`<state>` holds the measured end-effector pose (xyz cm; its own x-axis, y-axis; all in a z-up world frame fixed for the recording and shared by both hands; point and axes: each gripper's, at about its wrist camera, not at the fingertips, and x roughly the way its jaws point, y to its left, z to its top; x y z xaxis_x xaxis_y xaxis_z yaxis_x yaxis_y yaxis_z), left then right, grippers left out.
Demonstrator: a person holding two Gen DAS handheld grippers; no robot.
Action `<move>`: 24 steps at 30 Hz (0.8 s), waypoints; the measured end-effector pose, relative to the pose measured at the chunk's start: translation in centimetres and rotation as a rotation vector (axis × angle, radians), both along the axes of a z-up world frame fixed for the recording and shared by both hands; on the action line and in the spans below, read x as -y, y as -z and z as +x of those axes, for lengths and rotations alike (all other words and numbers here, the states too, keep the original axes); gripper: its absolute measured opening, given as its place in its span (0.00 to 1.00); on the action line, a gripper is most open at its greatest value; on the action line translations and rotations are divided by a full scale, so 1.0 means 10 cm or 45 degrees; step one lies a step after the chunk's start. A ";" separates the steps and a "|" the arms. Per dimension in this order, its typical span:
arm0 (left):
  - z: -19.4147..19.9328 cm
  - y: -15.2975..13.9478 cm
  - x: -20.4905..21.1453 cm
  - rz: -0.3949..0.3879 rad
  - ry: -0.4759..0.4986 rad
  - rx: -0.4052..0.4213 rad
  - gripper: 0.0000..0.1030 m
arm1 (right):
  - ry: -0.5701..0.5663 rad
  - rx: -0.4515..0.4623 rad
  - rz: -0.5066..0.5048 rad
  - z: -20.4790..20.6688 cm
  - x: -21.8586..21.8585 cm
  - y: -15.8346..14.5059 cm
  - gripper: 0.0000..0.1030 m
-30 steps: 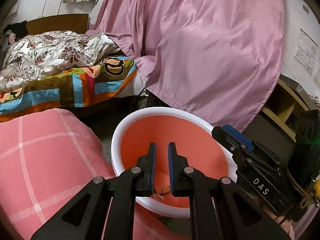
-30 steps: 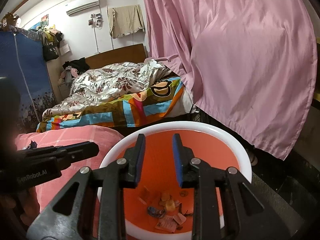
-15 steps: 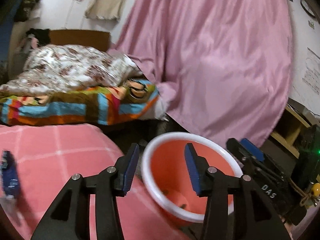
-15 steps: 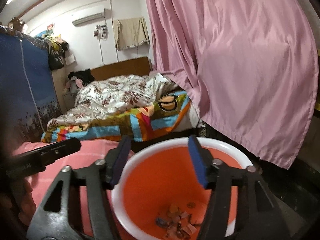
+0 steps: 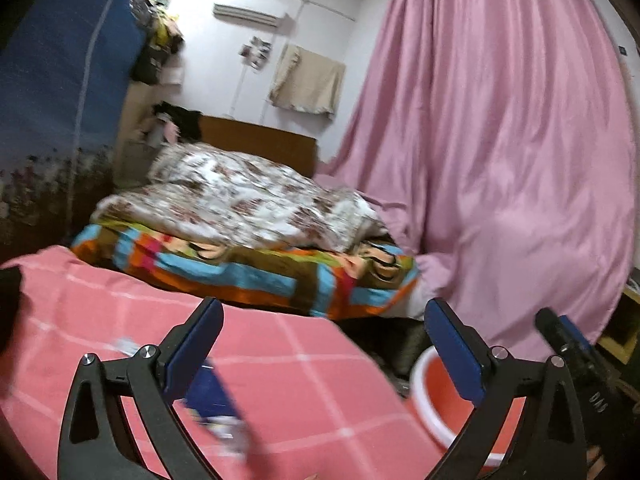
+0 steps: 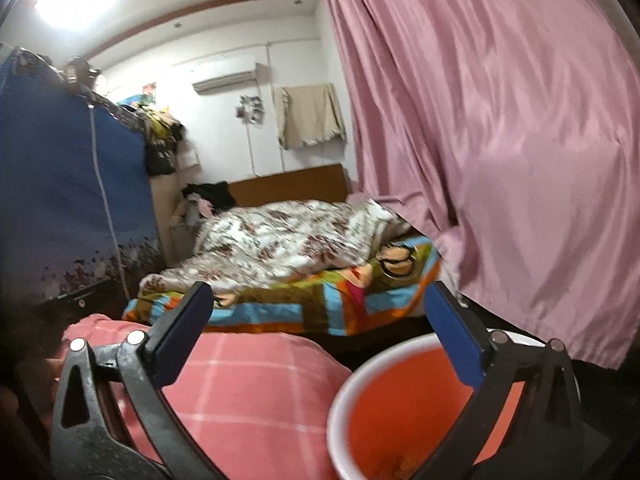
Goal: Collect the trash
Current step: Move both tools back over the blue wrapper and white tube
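- Left gripper (image 5: 324,346) held with fingers spread wide and nothing between them, aimed over the pink checked bedspread (image 5: 304,392).
- Blue wrapper (image 5: 214,400) lying flat on that bedspread, just below and inside the left finger (image 5: 192,352); heavily blurred, long axis seemingly running from upper left to lower right, white printed end toward the camera.
- Judged the next piece of trash, and closer to the left gripper than to the right one; wrapper not to be found in the right wrist view.
- Short drop and slight leftward shift judged enough to bracket it across its narrow side.
- Orange basin with white rim (image 5: 420,364) sitting low at right, beside the bedspread's edge, partly behind the right-hand finger of the left gripper.
- Right gripper (image 6: 318,334) likewise wide open and holding nothing, poised over the near rim of the same basin (image 6: 340,408).
- Small scraps of collected trash (image 6: 394,468) barely made out at the basin bottom, cut off by the frame edge.
- Hard to make out: wrapper's exact outline and print, lost to motion blur; a dark shape at the bedspread's far left edge, unidentifiable.
- Patchwork blanket (image 5: 256,276) and pink curtain (image 5: 500,160) beyond, well apart from both grippers.
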<state>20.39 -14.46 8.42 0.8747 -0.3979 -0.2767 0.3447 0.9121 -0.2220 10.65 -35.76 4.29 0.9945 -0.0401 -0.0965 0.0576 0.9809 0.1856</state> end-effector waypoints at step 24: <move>-0.43 0.14 -1.44 0.164 -0.349 0.121 0.96 | -0.523 -0.201 -0.137 0.66 -1.52 0.21 0.92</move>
